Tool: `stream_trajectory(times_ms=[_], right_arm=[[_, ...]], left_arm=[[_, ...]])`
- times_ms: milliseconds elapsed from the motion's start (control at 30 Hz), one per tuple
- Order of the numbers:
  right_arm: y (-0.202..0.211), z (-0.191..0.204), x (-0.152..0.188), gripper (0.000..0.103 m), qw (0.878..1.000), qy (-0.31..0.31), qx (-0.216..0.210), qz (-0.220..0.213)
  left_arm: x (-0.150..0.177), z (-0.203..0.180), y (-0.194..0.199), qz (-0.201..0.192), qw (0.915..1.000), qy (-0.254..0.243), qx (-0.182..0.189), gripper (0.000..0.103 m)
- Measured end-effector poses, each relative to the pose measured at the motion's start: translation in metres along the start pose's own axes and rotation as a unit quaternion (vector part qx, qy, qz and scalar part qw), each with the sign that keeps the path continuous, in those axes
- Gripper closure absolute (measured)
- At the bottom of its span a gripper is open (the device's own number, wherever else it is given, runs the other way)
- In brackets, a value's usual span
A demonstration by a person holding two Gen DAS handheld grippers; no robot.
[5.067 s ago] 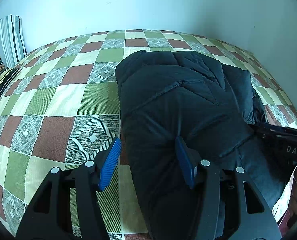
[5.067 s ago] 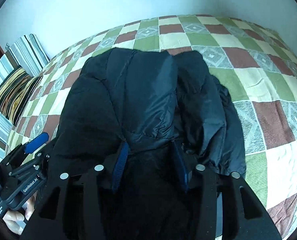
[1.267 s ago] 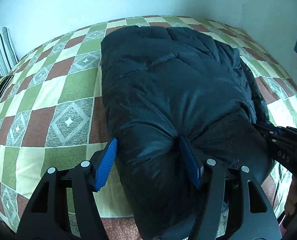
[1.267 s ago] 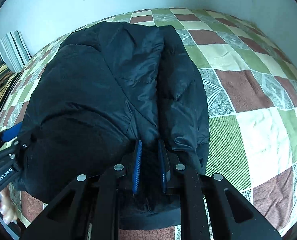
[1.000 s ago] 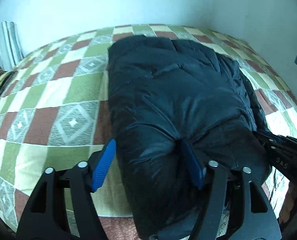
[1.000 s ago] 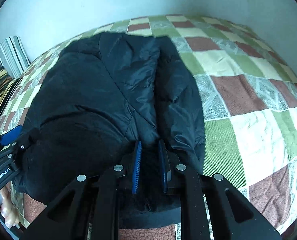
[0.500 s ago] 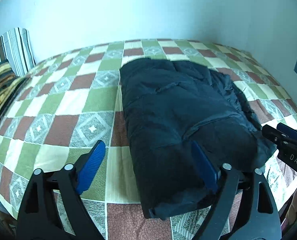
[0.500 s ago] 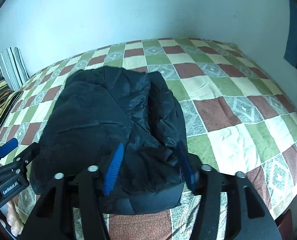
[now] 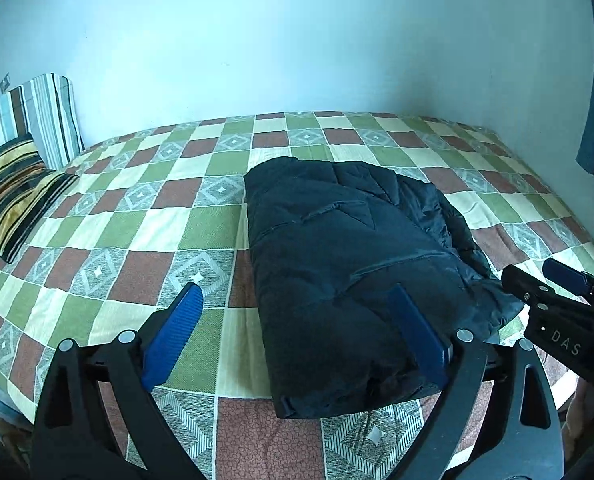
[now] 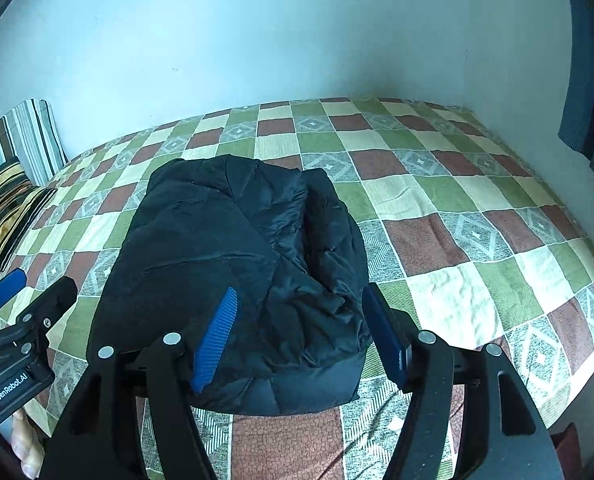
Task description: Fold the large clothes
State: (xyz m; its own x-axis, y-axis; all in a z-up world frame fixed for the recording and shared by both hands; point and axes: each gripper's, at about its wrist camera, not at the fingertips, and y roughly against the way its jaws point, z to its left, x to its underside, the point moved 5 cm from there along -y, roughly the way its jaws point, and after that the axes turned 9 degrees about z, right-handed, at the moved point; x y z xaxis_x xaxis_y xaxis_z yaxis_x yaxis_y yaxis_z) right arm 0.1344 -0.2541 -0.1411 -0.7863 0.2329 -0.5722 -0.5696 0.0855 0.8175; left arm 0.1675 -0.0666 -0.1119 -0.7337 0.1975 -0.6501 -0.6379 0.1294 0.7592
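Black and puffy, the folded jacket (image 9: 349, 276) lies as a thick bundle on the bed (image 9: 145, 216), near the front edge of the checked green, brown and cream bedspread (image 10: 477, 240). Both grippers hang above that front edge and point downward at a slant toward the bundle.

From the left wrist camera, the left gripper (image 9: 293, 332) has its blue fingers spread wide and the jaws are opening; one finger shows over the bedspread to the left of the jacket, the other over the jacket's near corner, and neither pad presses on the fabric. The right gripper (image 9: 557, 300) enters this view at the right edge, just beside the jacket's right side.

From the right wrist camera, the right gripper (image 10: 301, 332) has its jaws parting as well, with the jacket's near right end seen between the fingers but not pinched. A bit of a hand (image 10: 25, 444) shows at the lower left under the left gripper's body.

Two striped pillows (image 9: 21, 160) sit at the far left of the bed against the pale wall (image 9: 297, 40).
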Motion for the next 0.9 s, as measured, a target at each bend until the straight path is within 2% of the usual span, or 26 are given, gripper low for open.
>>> stream_trajectory(times_ms=[200, 300, 633, 733, 900], right_arm=[[0.009, 0.000, 0.002, 0.037, 1.000, -0.001, -0.003, -0.008], [0.013, 0.001, 0.002, 0.032, 1.000, 0.001, -0.002, -0.014], [0.026, 0.006, 0.004, 0.031, 1.000, 0.008, -0.004, -0.025], [0.030, 0.008, 0.005, 0.026, 0.999, 0.011, -0.002, -0.030], [0.036, 0.012, 0.006, 0.023, 0.999, 0.015, 0.002, -0.040]], left_arm=[[0.001, 0.002, 0.008, -0.005, 1.0000, 0.008, 0.001, 0.009], [0.002, 0.001, 0.012, -0.010, 0.9999, 0.005, -0.001, 0.009], [0.004, 0.003, 0.027, -0.024, 0.9997, 0.008, 0.001, 0.008], [0.004, 0.003, 0.031, -0.027, 0.9996, 0.009, 0.002, 0.008], [0.007, 0.002, 0.034, -0.029, 0.9995, 0.008, 0.004, 0.008]])
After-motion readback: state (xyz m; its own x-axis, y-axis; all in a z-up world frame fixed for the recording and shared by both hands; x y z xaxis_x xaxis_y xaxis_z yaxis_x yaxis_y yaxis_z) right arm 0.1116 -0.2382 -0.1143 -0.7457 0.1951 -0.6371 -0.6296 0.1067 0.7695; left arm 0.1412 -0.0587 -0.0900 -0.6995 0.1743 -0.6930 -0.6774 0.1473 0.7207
